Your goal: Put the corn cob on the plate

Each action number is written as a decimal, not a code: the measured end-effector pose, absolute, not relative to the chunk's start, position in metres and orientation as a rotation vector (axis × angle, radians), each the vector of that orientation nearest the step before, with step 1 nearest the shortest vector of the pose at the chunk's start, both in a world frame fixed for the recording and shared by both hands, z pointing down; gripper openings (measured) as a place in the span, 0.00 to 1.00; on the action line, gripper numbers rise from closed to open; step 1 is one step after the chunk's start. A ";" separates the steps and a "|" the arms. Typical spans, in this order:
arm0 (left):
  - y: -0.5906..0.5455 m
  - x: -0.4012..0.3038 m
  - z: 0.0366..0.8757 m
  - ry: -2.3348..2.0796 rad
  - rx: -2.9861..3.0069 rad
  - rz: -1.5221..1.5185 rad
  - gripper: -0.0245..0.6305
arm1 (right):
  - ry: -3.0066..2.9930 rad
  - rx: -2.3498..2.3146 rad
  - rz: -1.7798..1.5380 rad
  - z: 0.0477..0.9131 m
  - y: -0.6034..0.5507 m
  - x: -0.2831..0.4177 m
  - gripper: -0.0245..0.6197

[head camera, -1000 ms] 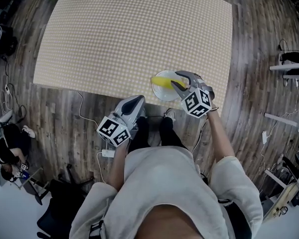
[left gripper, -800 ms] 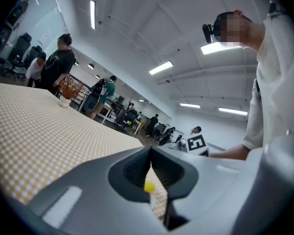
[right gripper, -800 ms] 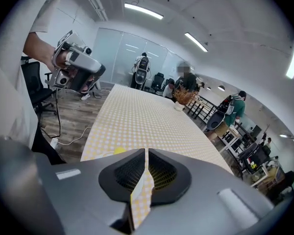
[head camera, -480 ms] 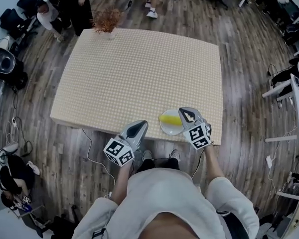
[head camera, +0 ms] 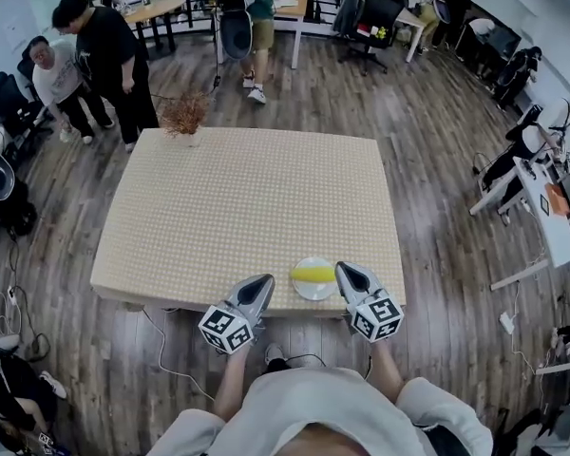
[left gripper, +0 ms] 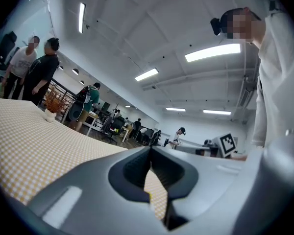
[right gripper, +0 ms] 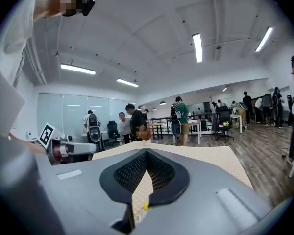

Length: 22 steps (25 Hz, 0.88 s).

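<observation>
The yellow corn cob (head camera: 313, 274) lies across the white plate (head camera: 315, 290), near the front edge of the checkered table (head camera: 237, 207). My right gripper (head camera: 342, 268) is just right of the plate, shut and empty, and clear of the cob. In the right gripper view its jaws (right gripper: 146, 151) meet at the tip with nothing between them. My left gripper (head camera: 266, 279) hovers at the table's front edge, left of the plate, also shut and empty. The left gripper view shows its jaws (left gripper: 150, 149) closed, pointing level over the tablecloth.
A small pot of dried plants (head camera: 184, 119) stands at the table's far edge. Two people (head camera: 104, 55) stand beyond the far left corner, and another person (head camera: 256, 17) stands by a desk behind. Office chairs and desks fill the room's back and right.
The right gripper, which was open over the cob on the plate, has drawn back to the right, risen and shut. The cob stays on the plate. Both grippers rose and the view lifted.
</observation>
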<state>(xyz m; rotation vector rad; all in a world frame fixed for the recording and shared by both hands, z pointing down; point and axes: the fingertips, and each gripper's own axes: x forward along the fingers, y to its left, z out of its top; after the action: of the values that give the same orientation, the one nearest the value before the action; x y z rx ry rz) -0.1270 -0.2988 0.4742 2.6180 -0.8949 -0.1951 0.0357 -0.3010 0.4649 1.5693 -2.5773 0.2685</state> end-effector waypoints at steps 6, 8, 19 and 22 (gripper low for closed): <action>-0.254 -0.108 0.462 -0.900 2.648 -0.193 0.05 | -2.561 1.540 0.189 0.451 -0.251 0.040 0.04; -0.236 -0.095 0.456 -0.897 2.673 -0.176 0.05 | -2.549 1.553 0.160 0.451 -0.229 0.046 0.04; -0.078 -0.001 0.452 -0.868 2.750 -0.094 0.05 | -2.633 1.542 0.210 0.464 -0.077 0.107 0.03; -0.036 0.008 0.458 -0.892 2.732 -0.079 0.05 | -2.635 1.518 0.216 0.469 -0.035 0.119 0.03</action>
<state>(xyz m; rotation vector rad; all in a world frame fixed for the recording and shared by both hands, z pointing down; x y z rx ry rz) 0.0080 -0.0359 0.4585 2.7321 -0.8924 -0.0790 0.1187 -0.0353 0.4688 1.5183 -2.6347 0.2164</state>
